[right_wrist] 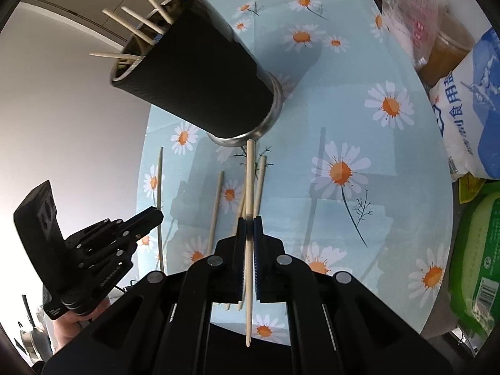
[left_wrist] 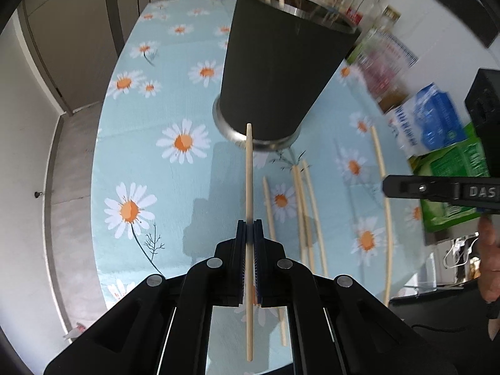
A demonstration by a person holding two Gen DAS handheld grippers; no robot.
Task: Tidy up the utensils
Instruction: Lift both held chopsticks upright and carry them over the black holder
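Chopstick (left_wrist: 249,172) clamped lengthwise in left hand-held gripper (left_wrist: 249,223), pointing at holder (left_wrist: 275,72).

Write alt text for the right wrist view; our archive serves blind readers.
The right claw is shut on one chopstick above a daisy tablecloth. Ahead stands a black holder with chopsticks inside; loose ones lie on the cloth.

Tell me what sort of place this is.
Probably a home kitchen or dining corner: a table under a daisy-print cloth, a black holder of chopsticks, and bottles, jars and food packages crowded along the edge.
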